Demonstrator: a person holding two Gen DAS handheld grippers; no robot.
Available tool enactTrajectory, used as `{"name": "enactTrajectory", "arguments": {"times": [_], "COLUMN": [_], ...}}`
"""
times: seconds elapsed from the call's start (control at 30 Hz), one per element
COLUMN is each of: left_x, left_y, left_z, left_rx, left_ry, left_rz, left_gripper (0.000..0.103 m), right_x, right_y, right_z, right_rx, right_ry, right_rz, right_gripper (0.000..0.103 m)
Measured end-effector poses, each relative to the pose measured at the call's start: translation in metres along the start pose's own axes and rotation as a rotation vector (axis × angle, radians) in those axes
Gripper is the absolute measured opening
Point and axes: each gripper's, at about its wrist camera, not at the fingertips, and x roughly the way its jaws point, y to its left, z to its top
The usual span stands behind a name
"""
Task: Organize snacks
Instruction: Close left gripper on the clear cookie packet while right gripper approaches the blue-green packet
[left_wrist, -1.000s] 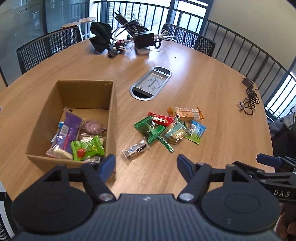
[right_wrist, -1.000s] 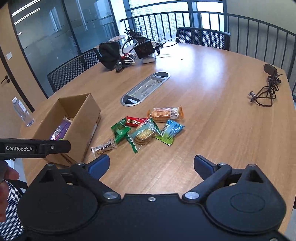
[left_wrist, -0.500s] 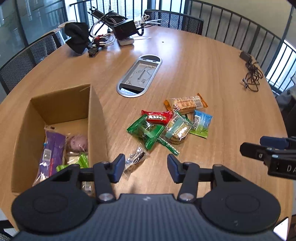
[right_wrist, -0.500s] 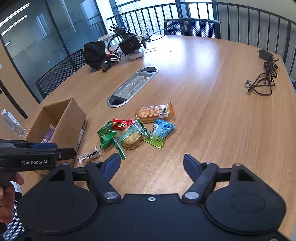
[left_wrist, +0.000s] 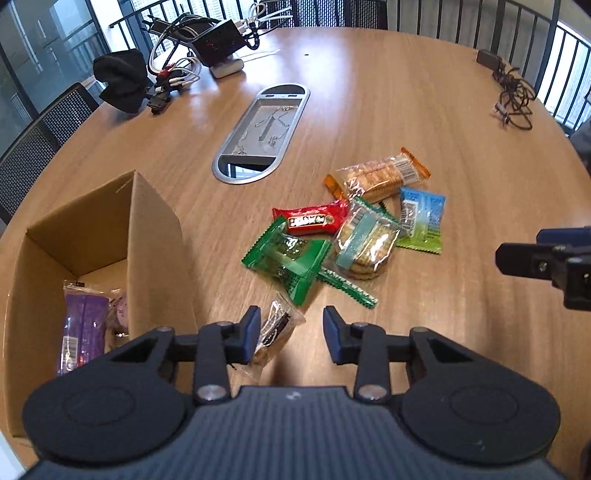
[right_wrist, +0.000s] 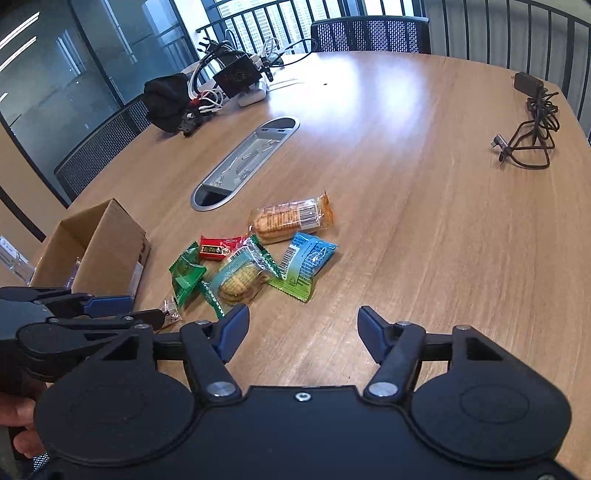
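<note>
1. The left gripper (left_wrist: 288, 332) has dropped toward the bench (left_wrist: 424, 110) over the small clear-wrapped snack (left_wrist: 275, 326) that lies apart from the pile, just beside the cardboard box (left_wrist: 155, 236). Its jaws have just been closing and now straddle the packet – one blue pad sits against the wrapper's edge, the other is still clear of it, so there is no pinch yet.
2. The right gripper (right_wrist: 301, 332) has also come lower, toward the near edge of the pile. Its jaws have just been narrowing but stand spread with only bare wood between them.
3. Judged from this, the clear packet is the next item bound for the box, where a purple packet (left_wrist: 83, 325) already lies. The pile – green wrapper (left_wrist: 288, 258), red bar (left_wrist: 314, 219), round crackers (left_wrist: 364, 243), blue sachet (left_wrist: 421, 218), orange-ended biscuits (left_wrist: 380, 173) – stays on the bench between the box and the right-hand edge.
4. Hard to tell: most of the box floor is hidden by its wall and by the gripper body, the clear packet's lower end runs under the left jaw, and its print is unreadable.
</note>
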Motion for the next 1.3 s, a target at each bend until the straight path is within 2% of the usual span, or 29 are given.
{"name": "enactTrajectory", "arguments": {"times": [0.37, 0.57, 0.7, 0.77, 1.3], "left_x": [0.029, 0.042, 0.040, 0.040, 0.023], "left_y": [0.005, 0.010, 0.014, 0.016, 0.035], "left_z": [-0.002, -0.003, -0.005, -0.006, -0.002], "left_rx": [0.018, -0.029, -0.070, -0.099, -0.227], "left_ry": [0.053, 0.112, 0.117, 0.121, 0.063], "left_rz": [0.045, 0.024, -0.001, -0.017, -0.066], "left_gripper": [0.034, 0.034, 0.029, 0.019, 0.018], "right_x": [0.025, 0.037, 0.046, 0.051, 0.098], "right_y": [0.002, 0.004, 0.005, 0.006, 0.013], "right_z": [0.004, 0.009, 0.015, 0.019, 0.043], "right_rx": [-0.006, -0.012, -0.018, -0.025, -0.030], "right_ry": [0.035, 0.044, 0.046, 0.045, 0.068], "right_rz": [-0.001, -0.002, -0.009, -0.016, -0.130], "right_gripper": [0.064, 0.064, 0.064, 0.064, 0.050]}}
